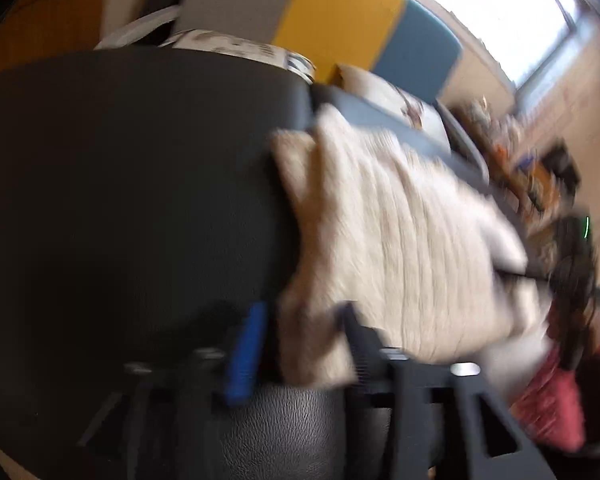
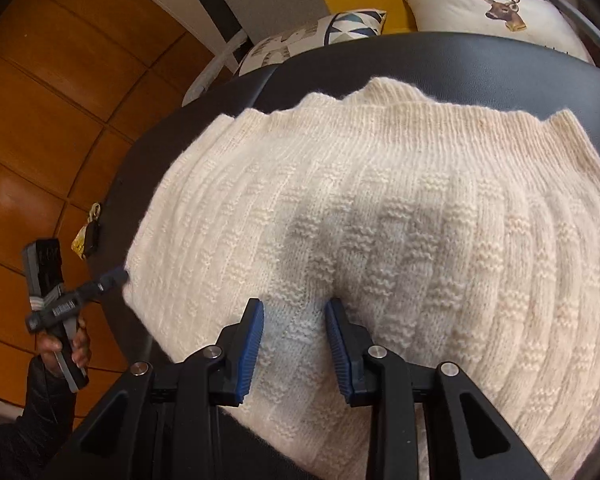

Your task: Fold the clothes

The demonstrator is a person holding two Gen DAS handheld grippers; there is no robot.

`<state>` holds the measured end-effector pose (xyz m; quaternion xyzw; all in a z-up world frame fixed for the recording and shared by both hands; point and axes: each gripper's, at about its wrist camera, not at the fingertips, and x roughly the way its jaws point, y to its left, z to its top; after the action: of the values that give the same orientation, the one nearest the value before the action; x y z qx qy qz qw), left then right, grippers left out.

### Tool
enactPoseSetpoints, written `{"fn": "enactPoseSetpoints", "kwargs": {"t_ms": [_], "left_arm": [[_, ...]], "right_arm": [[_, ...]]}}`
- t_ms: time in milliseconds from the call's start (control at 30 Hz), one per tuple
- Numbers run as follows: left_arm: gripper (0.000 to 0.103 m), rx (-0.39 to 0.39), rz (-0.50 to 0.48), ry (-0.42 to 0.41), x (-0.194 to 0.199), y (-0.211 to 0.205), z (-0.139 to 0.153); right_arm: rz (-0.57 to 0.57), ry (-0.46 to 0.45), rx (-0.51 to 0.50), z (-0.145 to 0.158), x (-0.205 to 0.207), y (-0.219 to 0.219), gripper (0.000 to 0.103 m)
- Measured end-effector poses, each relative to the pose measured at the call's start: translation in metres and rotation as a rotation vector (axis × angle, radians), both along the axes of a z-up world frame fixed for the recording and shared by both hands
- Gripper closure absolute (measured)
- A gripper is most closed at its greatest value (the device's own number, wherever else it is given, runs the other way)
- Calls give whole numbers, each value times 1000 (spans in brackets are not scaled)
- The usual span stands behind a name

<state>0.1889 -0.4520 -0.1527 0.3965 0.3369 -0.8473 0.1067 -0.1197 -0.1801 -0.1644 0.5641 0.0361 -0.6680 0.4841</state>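
A cream knitted sweater [image 2: 380, 216] lies spread flat on a black leather surface [image 2: 500, 64]. My right gripper [image 2: 294, 320] stands open over the sweater's near middle, with its blue pads [image 2: 252, 344] either side of a strip of knit. My left gripper [image 2: 116, 276], held by a hand, is at the sweater's left edge. The left wrist view is blurred. There my left gripper [image 1: 300, 344] is open, and a corner of the sweater [image 1: 400, 232] lies between its fingers, with a dark gap beside the blue pad [image 1: 246, 356].
A deer cushion [image 2: 492, 12] and a patterned cushion [image 2: 320, 34] lie beyond the surface's far edge. A wooden floor [image 2: 40, 120] runs to the left. A small tag-like object [image 2: 86, 236] hangs at the surface's left rim. Yellow and blue panels [image 1: 340, 12] stand behind.
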Motion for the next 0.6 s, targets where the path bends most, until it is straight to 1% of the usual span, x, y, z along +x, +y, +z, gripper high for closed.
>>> {"fn": "enactPoseSetpoints", "kwargs": {"t_ms": [67, 133, 167, 267, 400, 500, 567, 600], "left_arm": [[42, 93, 15, 75, -5, -20, 6], [39, 167, 11, 121, -17, -39, 8], [38, 192, 6, 128, -22, -46, 7], [37, 225, -17, 98, -37, -60, -1], [29, 270, -49, 58, -57, -78, -12], [28, 298, -92, 16, -72, -81, -22], [26, 285, -132, 3, -82, -75, -27], [22, 272, -147, 15, -84, -72, -25]], "right_arm": [[5, 18, 12, 3, 2, 4, 70], [0, 26, 17, 5, 3, 6, 70], [-3, 29, 20, 6, 3, 7, 70], [-7, 35, 28, 9, 3, 9, 70], [-18, 26, 27, 11, -2, 11, 70], [-43, 27, 26, 15, -7, 18, 70], [-55, 32, 26, 18, -11, 25, 70], [-62, 42, 30, 20, -14, 28, 70]]}}
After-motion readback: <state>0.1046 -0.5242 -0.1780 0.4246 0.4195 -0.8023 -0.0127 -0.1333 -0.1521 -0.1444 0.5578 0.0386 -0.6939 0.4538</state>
